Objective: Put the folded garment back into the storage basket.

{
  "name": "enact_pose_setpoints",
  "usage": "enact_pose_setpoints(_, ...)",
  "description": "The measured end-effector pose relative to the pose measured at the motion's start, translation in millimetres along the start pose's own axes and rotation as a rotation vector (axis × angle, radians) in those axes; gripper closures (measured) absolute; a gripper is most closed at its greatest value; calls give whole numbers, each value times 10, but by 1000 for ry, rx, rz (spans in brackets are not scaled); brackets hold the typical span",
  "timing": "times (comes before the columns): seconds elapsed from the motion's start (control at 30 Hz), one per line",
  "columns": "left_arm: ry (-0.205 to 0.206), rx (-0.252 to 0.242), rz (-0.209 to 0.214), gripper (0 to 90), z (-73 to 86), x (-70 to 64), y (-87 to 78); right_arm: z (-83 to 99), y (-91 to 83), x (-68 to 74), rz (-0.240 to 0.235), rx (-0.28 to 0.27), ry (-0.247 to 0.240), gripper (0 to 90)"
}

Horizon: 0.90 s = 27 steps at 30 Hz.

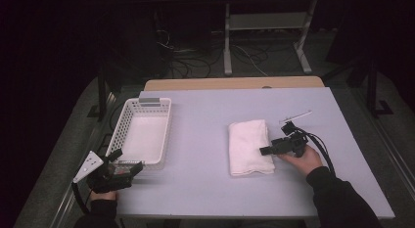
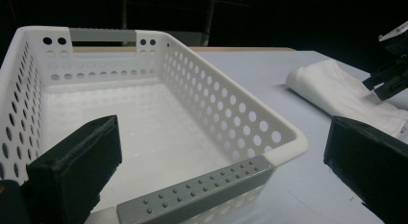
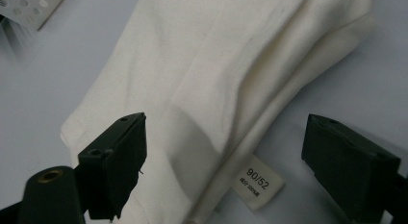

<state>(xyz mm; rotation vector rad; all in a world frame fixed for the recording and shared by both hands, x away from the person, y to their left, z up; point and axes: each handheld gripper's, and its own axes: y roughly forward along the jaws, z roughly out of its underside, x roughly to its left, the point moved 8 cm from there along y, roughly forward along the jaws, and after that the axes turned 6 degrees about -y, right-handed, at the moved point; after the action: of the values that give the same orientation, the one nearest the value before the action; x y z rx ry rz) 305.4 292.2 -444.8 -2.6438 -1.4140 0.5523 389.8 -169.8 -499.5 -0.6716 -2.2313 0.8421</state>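
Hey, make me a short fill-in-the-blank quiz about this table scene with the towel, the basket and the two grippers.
1. The folded white cloth towel lies to the ____ of the white perforated plastic basket in the high view.
2. The right gripper has its jaws ____ around the towel's edge.
3. The small label on the towel reads ____.
4. The left gripper faces the basket's ____ handle strip.

Missing words: right; open; 90/52; grey
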Motion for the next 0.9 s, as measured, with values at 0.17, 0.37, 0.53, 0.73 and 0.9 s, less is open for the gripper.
enact_pose_setpoints(0.17,0,-1,-1,0,-1,0,0,-13,21,18,-42,0,27,254)
enact_pose_setpoints(0.37,2,-2,-3,0,-3,1,-2,-35,64,56,-52,20,42,355)
enact_pose_setpoints(0.53,3,-1,-3,0,0,2,-1,-63,83,17,-25,10,63,576)
enact_pose_setpoints(0.73,3,-3,-3,0,-5,-1,-4,-83,56,5,-34,-15,89,748)
enact_pose_setpoints(0.9,3,-6,-2,0,-10,-3,-9,-113,4,60,-58,-50,84,776)
